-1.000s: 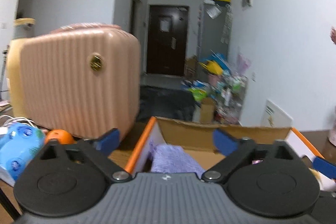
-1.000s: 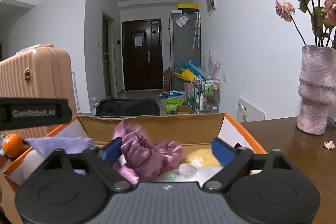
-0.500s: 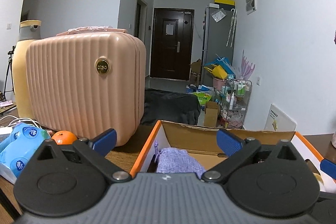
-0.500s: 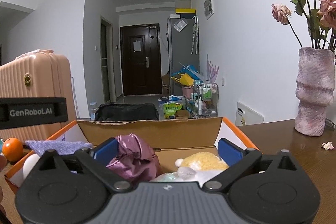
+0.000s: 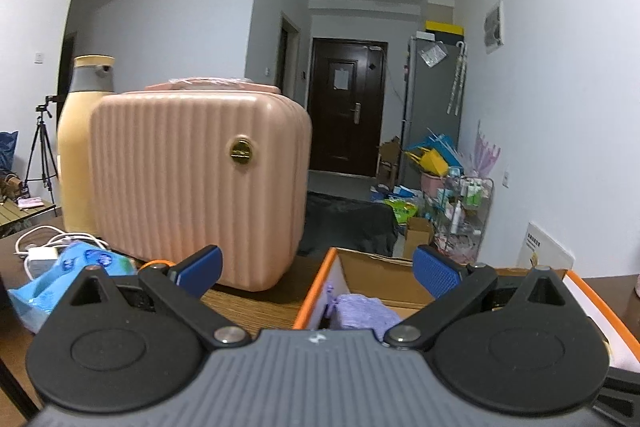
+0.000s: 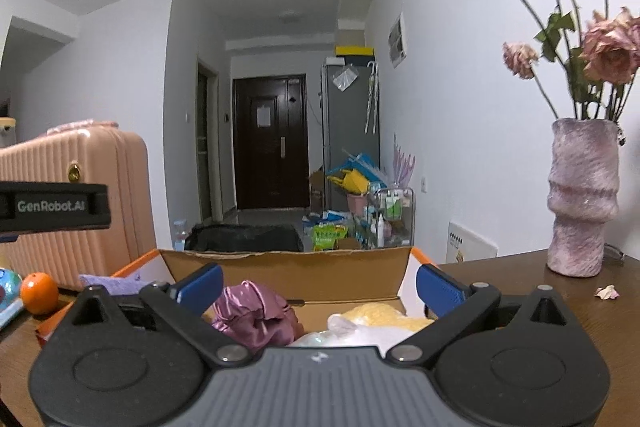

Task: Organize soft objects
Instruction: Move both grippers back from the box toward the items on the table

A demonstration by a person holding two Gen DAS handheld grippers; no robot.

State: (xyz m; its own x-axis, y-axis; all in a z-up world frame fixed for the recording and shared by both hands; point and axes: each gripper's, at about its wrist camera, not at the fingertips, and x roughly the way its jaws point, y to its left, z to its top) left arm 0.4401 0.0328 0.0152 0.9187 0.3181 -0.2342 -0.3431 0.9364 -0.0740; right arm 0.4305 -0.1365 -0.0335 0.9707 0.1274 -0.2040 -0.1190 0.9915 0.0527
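- right gripper (image 6: 318,287) wide open, nothing between the blue pads, hovering at the near edge of the cardboard box (image 6: 288,259).
- left gripper (image 5: 316,269) also spread wide & empty, over the box's left wall; its body shows as the black bar at left in the right wrist view.
- soft stuff sits inside the box: pink satin bundle (image 6: 256,315) left of centre, yellow fluffy item (image 6: 380,313) to its right, white puffy thing (image 6: 348,333) nearest the camera, lilac cloth (image 5: 366,311) tucked against the left wall.
- step in hand, prob: all items look deposited, so either tidy what's in there or back out. if tidying, come down w/ jaws apart, pinch a top fold only, keep clear of the cardboard rim.
- satin bundle is crumpled, no clear long axis; slumps a bit toward the box's left side.
- lilac cloth runs roughly along the left wall, front to back; can't tell how neatly it's folded.
- orange (image 6: 39,293) & pink case (image 5: 196,187) sit outside on the table (image 6: 560,307), not soft, leave them.
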